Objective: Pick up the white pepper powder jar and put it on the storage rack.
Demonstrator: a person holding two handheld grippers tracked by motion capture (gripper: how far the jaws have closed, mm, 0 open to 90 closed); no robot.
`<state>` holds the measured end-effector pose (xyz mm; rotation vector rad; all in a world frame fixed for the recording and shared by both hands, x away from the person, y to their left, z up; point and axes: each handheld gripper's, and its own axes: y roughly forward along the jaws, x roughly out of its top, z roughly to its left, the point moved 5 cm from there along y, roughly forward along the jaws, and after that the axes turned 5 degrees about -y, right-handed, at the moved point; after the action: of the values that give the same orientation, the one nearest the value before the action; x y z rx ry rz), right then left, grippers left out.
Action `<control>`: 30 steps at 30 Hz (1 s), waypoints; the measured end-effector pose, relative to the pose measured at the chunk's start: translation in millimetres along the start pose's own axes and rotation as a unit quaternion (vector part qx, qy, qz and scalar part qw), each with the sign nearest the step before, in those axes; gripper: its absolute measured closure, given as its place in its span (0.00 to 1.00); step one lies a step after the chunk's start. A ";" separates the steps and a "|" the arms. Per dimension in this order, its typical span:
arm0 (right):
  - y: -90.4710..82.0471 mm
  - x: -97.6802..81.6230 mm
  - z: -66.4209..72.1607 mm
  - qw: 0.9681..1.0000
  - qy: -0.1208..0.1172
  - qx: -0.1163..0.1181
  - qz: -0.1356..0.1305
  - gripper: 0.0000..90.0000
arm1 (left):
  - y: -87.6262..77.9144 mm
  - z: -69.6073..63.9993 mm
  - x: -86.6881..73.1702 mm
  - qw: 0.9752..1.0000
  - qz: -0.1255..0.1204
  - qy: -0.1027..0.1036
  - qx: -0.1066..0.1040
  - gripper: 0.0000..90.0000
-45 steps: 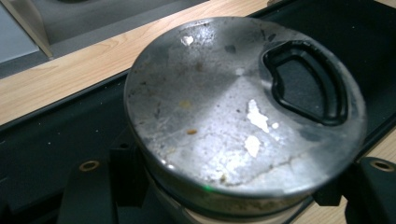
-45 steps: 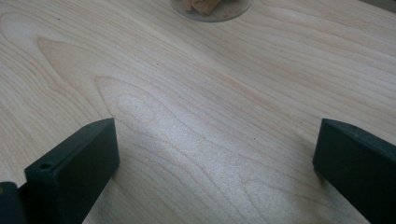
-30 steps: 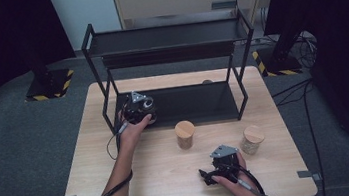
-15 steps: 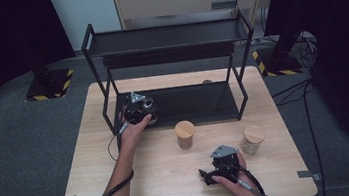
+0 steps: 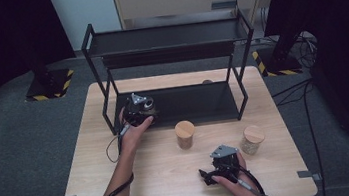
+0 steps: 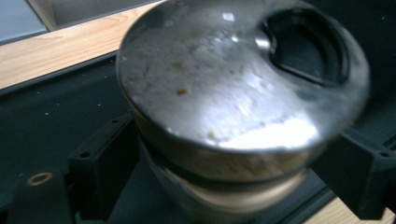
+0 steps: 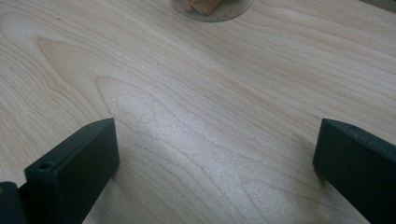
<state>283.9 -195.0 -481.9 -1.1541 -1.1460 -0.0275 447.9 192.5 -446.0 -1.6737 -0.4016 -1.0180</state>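
Left gripper (image 5: 145,112) is at the left end of the rack's bottom shelf (image 5: 198,106), and a jar (image 6: 233,102) sits between its fingers (image 6: 100,163) — glass body, lid facing the gripper camera. The fingers have just been opening; in the left gripper view they stand apart on either side of the jar, and I'd say the pads are off the glass, though blur near the contact line makes that a soft call. The spot looks deliberate: the jar goes to the far left of the shelf, which leaves the rest of that tier free for the two jars on the worktop (image 5: 98,188).

Orientation: the jar's long axis looks tilted rather than plumb. The lid face leans toward the camera and its rim reads as a slanted ellipse, with the dark recessed grip in the lid at upper right. Some of that may be the camera's own angle. If the jar is really leaning, it wants to settle flat before the fingers pull clear.

Right gripper (image 5: 215,173) rests low at the near edge of the worktop, fingers wide apart with nothing between them — bare wood in its own view. It's parked out of the way, near the wood-lidded jar at centre (image 5: 185,134) and the one to the right (image 5: 252,139).
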 end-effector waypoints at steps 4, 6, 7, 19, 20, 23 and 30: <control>0.0 0.0 0.0 1.000 0.000 0.000 0.000 0.01 | -6.3 -3.4 -1.7 1.000 -0.005 0.000 0.004 0.09; 0.0 0.0 0.0 1.000 0.000 0.000 0.000 0.01 | -9.7 -5.2 -1.8 1.000 -0.002 0.007 0.006 0.09; 0.0 0.0 -0.1 1.000 0.000 0.000 0.000 0.01 | -11.1 -6.0 -2.2 1.000 -0.001 0.009 0.008 0.09; 0.0 0.1 0.0 1.000 0.000 0.000 0.000 0.01 | -29.9 -17.0 -15.4 1.000 -0.008 0.008 0.018 0.08; 0.0 0.1 0.0 1.000 0.000 0.000 0.000 0.01 | -31.2 -18.5 -16.2 1.000 -0.008 0.007 0.017 0.08; 0.0 0.1 -0.1 1.000 0.000 0.000 0.000 0.01 | -35.6 -22.8 -19.1 1.000 -0.009 0.007 0.019 0.08; 0.0 0.1 -0.1 1.000 0.000 0.000 0.000 0.01 | -48.0 -27.8 -27.6 1.000 -0.015 0.015 0.015 0.08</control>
<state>284.0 -195.0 -481.8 -1.1542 -1.1455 -0.0271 386.7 190.8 -436.7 -1.6285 -0.4220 -1.0527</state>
